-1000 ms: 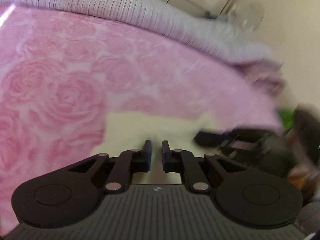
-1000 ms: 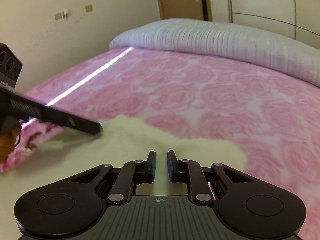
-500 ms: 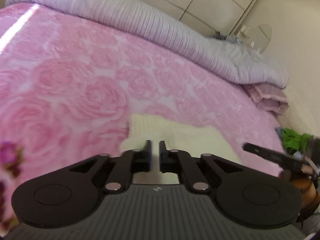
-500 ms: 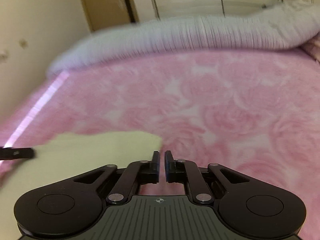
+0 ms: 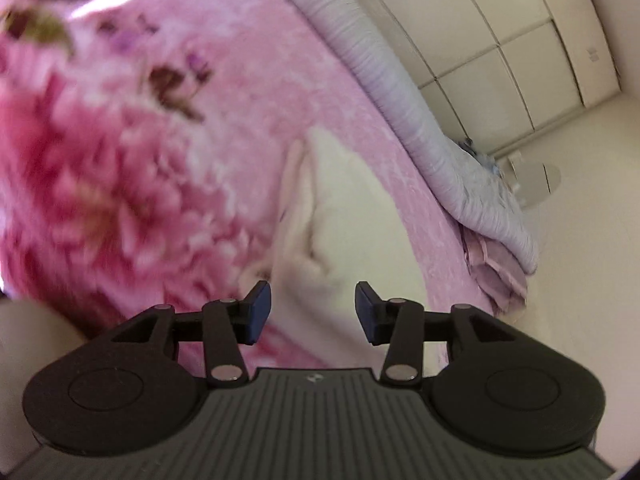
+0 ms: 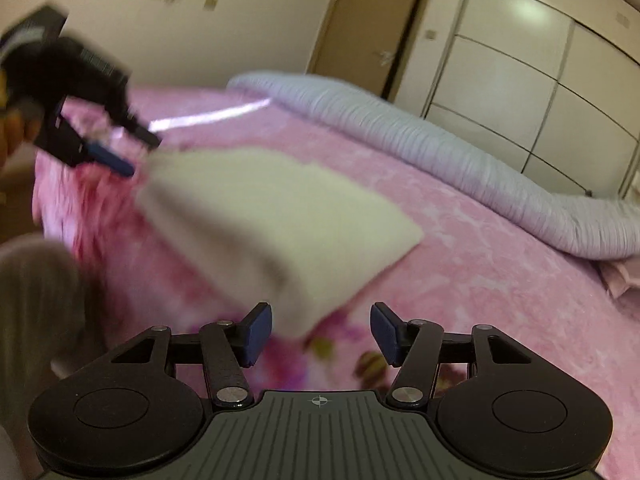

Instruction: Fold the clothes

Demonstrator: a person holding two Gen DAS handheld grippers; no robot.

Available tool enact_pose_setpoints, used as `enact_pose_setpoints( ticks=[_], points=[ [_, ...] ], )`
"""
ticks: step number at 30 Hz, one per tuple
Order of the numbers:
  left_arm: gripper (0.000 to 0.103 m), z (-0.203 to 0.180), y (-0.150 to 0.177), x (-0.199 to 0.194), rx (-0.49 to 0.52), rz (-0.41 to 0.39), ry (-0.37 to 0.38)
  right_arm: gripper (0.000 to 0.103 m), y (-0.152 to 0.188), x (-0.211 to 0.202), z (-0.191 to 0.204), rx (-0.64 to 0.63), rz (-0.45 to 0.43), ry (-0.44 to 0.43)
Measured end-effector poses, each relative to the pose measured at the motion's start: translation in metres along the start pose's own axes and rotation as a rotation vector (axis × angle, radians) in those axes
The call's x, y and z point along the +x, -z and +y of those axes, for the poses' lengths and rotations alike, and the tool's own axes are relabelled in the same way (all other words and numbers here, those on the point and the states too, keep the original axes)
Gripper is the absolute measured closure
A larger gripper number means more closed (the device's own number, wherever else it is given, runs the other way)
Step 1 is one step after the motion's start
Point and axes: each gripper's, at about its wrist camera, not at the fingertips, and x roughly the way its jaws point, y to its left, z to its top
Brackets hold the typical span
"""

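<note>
A cream garment point(image 5: 352, 208) lies folded into a thick pad on the pink rose blanket point(image 5: 120, 184). My left gripper point(image 5: 313, 312) hovers at its near end, jaws opening, the cloth showing in the gap but neither pad pressing on it. In the right wrist view the garment point(image 6: 260, 216) lies ahead, its near corner just before my right gripper point(image 6: 320, 334), whose jaws are opening with nothing gripped. The left gripper point(image 6: 138, 154) shows there blurred at the garment's far-left corner, held by a hand point(image 6: 16, 132).
A lilac-grey ribbed duvet roll point(image 6: 420, 148) runs along the far side of the bed, with a folded pink cloth point(image 5: 496, 276) at its end. Cream wardrobe doors point(image 6: 520, 80) and a room door point(image 6: 372, 40) stand behind. A grey-clad part of the person point(image 6: 36, 300) is at lower left.
Both grippers were shut over the cream garment and have since opened. Both have swept sideways along the bed, the left view has rolled, and the garment now lies folded over.
</note>
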Motion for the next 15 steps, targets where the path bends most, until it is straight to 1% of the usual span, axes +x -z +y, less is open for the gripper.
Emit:
enact_pose_setpoints(
  ticks=[2,4,6,8,10,11,12,13,14,15],
  points=[
    [0.061,0.001,0.002,0.003,-0.016,-0.028,0.001,0.046,0.000,0.007,0.018,-0.060,0.016,0.029],
    [0.060,0.004,0.001,0.009,-0.046,-0.032,0.001,0.046,-0.002,0.013,0.029,-0.076,0.013,0.071],
    [0.060,0.007,0.001,0.014,-0.071,-0.039,-0.008,0.046,-0.006,0.020,0.035,-0.081,0.015,0.113],
    [0.060,0.008,0.005,0.017,-0.070,-0.061,-0.010,0.046,-0.007,0.028,0.038,-0.093,0.012,0.134],
    [0.064,0.009,0.006,0.019,-0.065,-0.082,-0.005,0.048,-0.008,0.036,0.038,-0.106,0.018,0.160],
    [0.067,0.010,0.007,0.020,-0.061,-0.085,-0.005,0.059,-0.008,0.040,0.038,-0.112,0.022,0.170],
    [0.075,0.011,0.008,0.022,-0.051,-0.089,-0.005,0.066,-0.009,0.043,0.037,-0.121,0.024,0.164],
    [0.081,0.011,0.010,0.022,-0.038,-0.094,-0.006,0.076,-0.009,0.045,0.037,-0.126,0.020,0.149],
    [0.083,0.011,0.011,0.021,-0.024,-0.100,-0.008,0.087,-0.009,0.045,0.038,-0.129,0.014,0.135],
    [0.086,0.010,0.013,0.020,-0.001,-0.108,-0.013,0.088,-0.008,0.046,0.039,-0.151,0.016,0.154]
  ],
)
